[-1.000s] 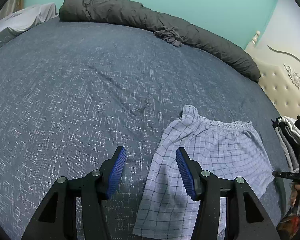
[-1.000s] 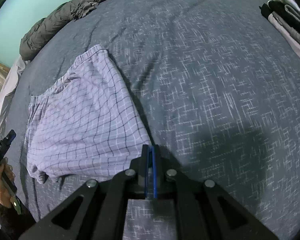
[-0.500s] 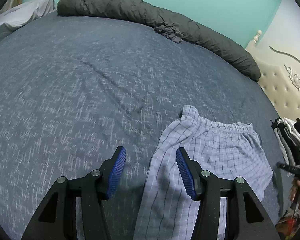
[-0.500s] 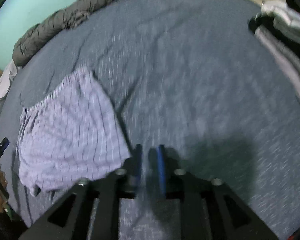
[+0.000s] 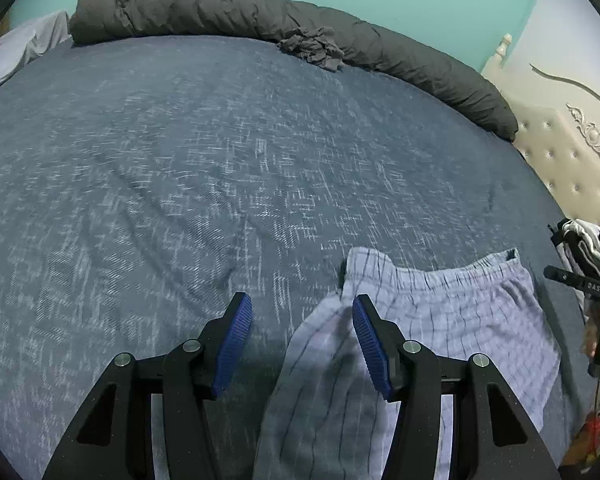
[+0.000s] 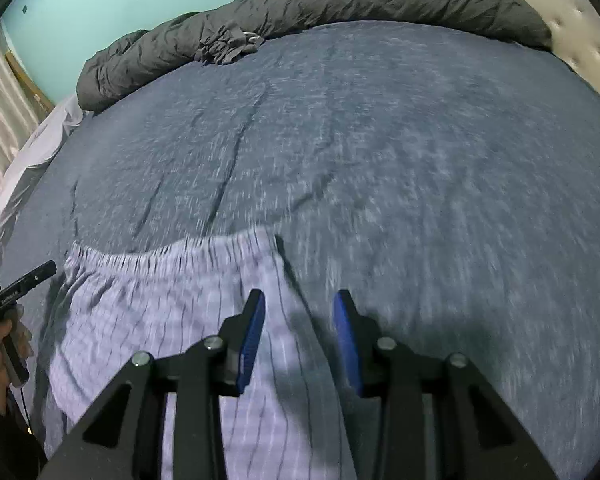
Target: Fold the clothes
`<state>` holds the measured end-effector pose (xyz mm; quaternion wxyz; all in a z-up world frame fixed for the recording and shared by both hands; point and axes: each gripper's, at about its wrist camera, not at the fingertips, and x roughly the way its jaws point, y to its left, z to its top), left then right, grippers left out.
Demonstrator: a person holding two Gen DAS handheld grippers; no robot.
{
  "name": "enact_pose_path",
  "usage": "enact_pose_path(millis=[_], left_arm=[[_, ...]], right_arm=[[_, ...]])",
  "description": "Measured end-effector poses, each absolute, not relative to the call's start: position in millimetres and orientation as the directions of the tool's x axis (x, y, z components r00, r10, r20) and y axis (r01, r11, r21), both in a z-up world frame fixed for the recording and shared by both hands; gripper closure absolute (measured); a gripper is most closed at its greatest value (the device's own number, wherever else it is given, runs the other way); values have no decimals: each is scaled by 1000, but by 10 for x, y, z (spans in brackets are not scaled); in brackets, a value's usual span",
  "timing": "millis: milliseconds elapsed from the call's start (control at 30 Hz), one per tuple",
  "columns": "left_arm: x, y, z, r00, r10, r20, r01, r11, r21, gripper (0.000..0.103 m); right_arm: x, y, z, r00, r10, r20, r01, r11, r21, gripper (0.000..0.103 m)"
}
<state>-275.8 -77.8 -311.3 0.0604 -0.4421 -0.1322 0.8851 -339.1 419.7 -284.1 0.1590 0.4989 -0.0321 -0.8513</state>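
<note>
The plaid shorts (image 5: pixel 452 320) lie flat on the blue bedspread (image 5: pixel 220 168), at its near edge, with the gathered waistband turned toward the far side where the rolled grey duvet (image 5: pixel 300 28) runs along the bedspread's rim. The left gripper (image 5: pixel 302 320) hovers over the shorts' left border, its jaws parted and gripping nothing; one blue pad sits above the cloth, the other above bare bedspread. The right gripper (image 6: pixel 299 320) hangs over the shorts' opposite border (image 6: pixel 160 312), its jaws opening, with only the fabric edge and bedspread seen in the gap and no cloth pinched. A small crumpled grey garment (image 6: pixel 228 46) rests against the duvet, well apart from the shorts. A stack of folded clothes (image 5: pixel 584 240) sits at the bedspread's right side, near the cream tufted headboard (image 5: pixel 572 160).
</note>
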Motion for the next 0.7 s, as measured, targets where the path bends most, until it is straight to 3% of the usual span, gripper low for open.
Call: enact_pose_path(millis=[400,600,700], left_arm=[[-2957,-552,-3188,-578,288,-763,-48,-946,-320,47],[-3014,-501,-3252,-566,309,-765,-48,-938,-344,86],[-3029,-494,-3233,-577,311,-755,-48,-936,-348,95]], right_arm=[[-3759,3923,-3017,-422,-398,-815,314,-907,280,67],[-3824,3807,-3160,-400,-404,-823,333,-900,281,67],[-3827,3763,-3212,-387,-422,-820,349,-890,293,68]])
